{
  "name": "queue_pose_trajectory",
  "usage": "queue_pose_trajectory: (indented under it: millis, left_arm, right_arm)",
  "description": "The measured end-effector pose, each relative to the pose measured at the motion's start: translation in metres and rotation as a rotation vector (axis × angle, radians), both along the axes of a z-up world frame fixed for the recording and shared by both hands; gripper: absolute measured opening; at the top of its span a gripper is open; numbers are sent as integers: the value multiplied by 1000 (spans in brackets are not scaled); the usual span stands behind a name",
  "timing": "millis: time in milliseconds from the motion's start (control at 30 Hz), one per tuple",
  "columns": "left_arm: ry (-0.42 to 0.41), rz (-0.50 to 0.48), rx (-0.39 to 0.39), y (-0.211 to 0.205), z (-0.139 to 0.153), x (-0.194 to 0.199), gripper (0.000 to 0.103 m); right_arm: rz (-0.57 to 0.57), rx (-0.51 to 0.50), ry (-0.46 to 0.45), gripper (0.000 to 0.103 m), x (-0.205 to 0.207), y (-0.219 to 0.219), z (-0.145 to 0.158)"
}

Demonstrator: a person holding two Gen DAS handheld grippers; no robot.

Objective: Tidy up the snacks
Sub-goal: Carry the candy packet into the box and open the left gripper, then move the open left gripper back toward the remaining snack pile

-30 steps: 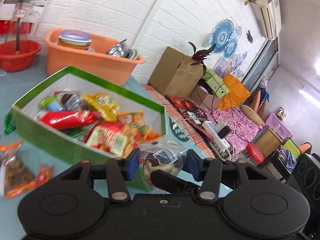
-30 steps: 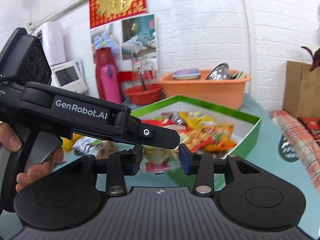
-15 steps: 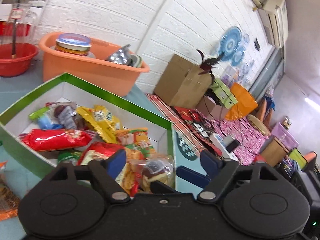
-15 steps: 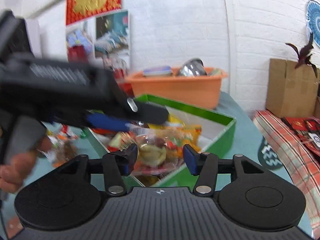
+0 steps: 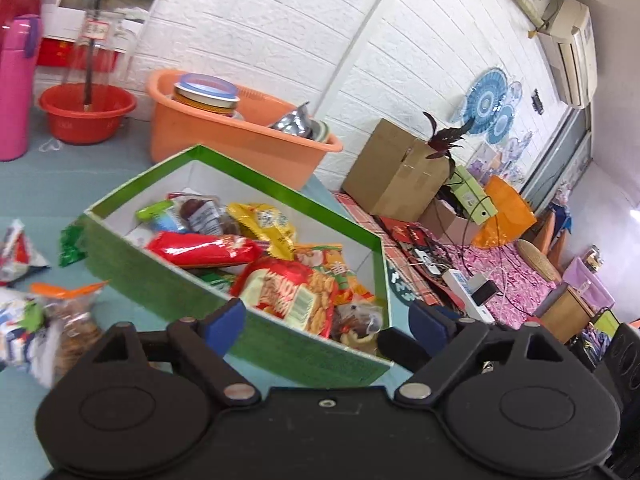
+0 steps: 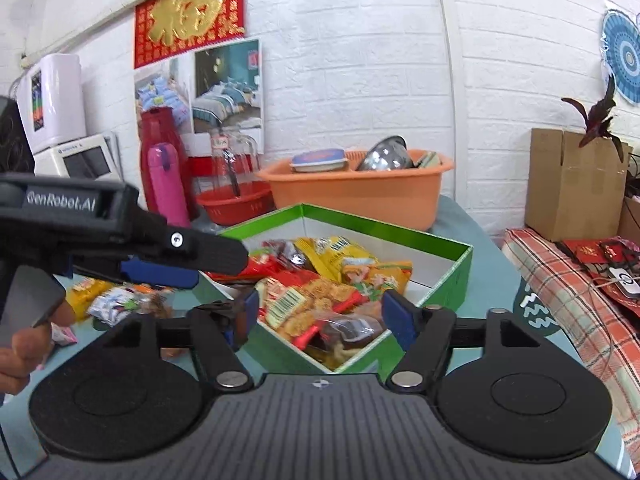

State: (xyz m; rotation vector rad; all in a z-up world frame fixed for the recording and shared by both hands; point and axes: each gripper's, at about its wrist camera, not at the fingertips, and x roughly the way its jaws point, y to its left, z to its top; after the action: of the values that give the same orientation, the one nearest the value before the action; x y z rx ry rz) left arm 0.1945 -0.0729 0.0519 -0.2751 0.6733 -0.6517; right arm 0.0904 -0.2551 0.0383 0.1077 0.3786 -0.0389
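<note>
- The left tool has its blue-padded fingers spread wide with nothing between them; it hangs over the near wall of the green box.
- The right tool is likewise spread and empty, poised over the box's near corner.
- From the right wrist view, the left tool's body crosses the left side of the picture, with a hand on its grip.
- The box stands on the blue-grey counter and holds a heap of snack packets: a long red packet, a yellow packet, a red-and-orange cracker bag, and a clear bag with dark pieces lying in the near corner.
- More snacks lie loose on the counter, outside the box on its left: a clear bag with an orange top, a small green packet touching the box wall, and a white packet at the picture's edge.
- Behind the box sit an orange basin holding dishes, a red basin and a pink bottle.
- A cardboard carton stands to the right, against the white brick wall.
</note>
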Motion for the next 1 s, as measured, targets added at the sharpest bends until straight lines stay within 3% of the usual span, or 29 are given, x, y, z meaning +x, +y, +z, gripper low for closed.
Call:
queue_pose_trajectory:
  millis: [233,533,867,1000]
  left_arm:
    - [30,100,17,58,3,-34,103]
    - [42,249,35,134,1,-56,103]
    - [43,270,-2,161,-6,-50,103]
    - [42,265,15,167,-11,-48,103]
  right_arm:
    - [83,30,2,103,-12,27,15]
    - [203,116,116,103,3,65,1]
    - [220,85,236,103,58,103,-33]
    - [195,97,271,97,84,109,-45]
